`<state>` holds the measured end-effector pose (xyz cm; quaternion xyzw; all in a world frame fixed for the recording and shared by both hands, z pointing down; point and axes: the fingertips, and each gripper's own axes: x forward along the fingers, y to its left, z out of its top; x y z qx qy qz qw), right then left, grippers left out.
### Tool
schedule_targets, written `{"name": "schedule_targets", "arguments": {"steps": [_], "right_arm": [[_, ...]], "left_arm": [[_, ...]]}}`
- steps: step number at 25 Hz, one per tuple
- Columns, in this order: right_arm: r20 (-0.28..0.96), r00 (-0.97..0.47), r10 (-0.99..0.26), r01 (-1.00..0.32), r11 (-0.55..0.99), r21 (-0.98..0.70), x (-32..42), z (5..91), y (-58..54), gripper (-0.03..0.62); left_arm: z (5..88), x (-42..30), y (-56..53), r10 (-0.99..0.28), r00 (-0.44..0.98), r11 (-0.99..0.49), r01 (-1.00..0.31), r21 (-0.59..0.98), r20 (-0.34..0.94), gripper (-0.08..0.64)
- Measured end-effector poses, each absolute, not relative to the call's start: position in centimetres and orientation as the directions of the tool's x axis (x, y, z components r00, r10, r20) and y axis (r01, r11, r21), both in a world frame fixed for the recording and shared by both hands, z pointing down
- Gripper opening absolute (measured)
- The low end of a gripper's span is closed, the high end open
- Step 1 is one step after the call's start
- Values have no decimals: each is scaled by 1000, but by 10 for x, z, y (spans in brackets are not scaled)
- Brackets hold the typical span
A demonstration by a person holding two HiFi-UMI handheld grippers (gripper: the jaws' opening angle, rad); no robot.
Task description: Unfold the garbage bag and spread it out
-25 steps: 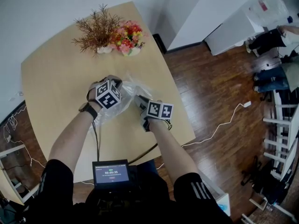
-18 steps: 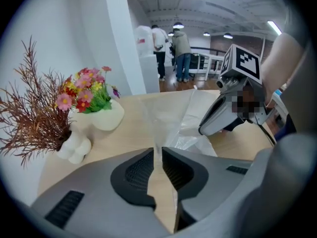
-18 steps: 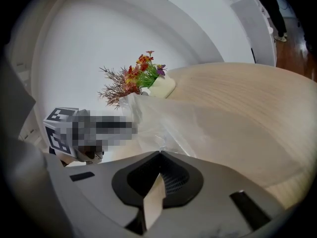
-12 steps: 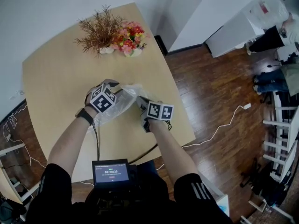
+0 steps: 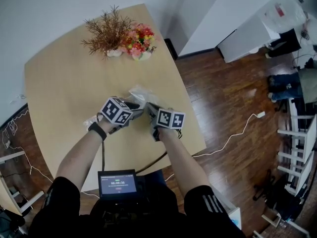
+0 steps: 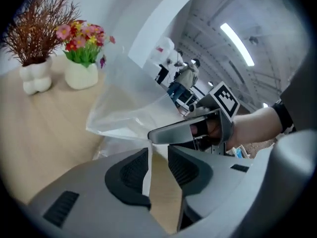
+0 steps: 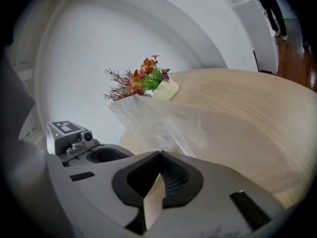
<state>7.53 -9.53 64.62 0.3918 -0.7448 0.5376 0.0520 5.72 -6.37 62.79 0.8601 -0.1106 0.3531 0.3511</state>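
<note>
At the far left of the left gripper view a white vase (image 6: 34,77) holds brown dried twigs (image 6: 35,29), and just beside it a white pot (image 6: 81,74) holds coloured flowers (image 6: 81,36); both stand on the pale wooden surface (image 5: 59,83). The left gripper (image 6: 158,155) has just been opening its jaws: they stand spread, with a thin edge of the clear garbage bag (image 6: 133,108) running down the gap along one pad and bare wood showing beside it. The bag billows up between the grippers and the pots, its outline hard to trace against the pale wood; in the head view the marker cubes and hands cover most of it. Further right, the right gripper (image 7: 159,153) has its jaws pressed together, pinching the film, which rises from their tip
</note>
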Motion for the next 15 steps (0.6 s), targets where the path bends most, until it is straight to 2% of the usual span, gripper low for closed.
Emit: {"name": "schedule_targets", "arguments": {"steps": [5, 9, 12, 15], "right_arm": [[498, -684, -534, -641, 113, -759, 79, 645, -94, 3], [484, -694, -533, -629, 121, -768, 80, 642, -92, 3], [482, -698, -530, -627, 126, -769, 79, 641, -91, 3], [478, -702, -528, -624, 133, -770, 79, 640, -91, 3]], "left_arm": [[637, 65, -74, 30, 674, -750, -473, 462, 738, 130], [643, 65, -71, 27, 621, -808, -448, 383, 783, 125], [646, 71, -68, 17, 622, -835, -422, 354, 782, 12], [647, 72, -68, 12, 613, -843, -418, 337, 790, 12]]}}
